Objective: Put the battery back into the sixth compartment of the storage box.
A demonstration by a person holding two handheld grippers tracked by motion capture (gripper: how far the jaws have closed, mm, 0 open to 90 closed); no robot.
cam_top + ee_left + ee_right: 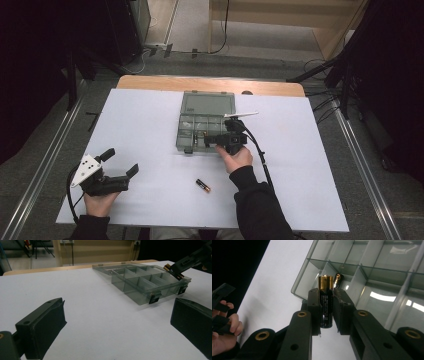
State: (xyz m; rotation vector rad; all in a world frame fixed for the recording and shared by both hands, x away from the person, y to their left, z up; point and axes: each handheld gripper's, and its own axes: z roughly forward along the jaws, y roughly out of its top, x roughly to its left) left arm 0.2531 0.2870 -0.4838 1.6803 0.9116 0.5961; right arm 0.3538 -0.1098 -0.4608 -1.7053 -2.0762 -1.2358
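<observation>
My right gripper [327, 293] is shut on a black and gold battery [325, 283] and holds it over a front compartment of the clear grey organiser box [206, 106]. A second battery [338, 280] lies in that compartment, just beyond the held one. In the high view the right gripper [210, 141] points left across the box's front row. A third battery [203, 186] lies loose on the white table, in front of the box. My left gripper [121, 161] rests at the table's left with its jaws wide apart and nothing between them.
The box [145, 282] has several divided compartments, and its lid lies open flat behind it. The white tabletop [150, 130] spreads bare between the two hands. In the left gripper view the right gripper [176, 271] reaches in from the upper right.
</observation>
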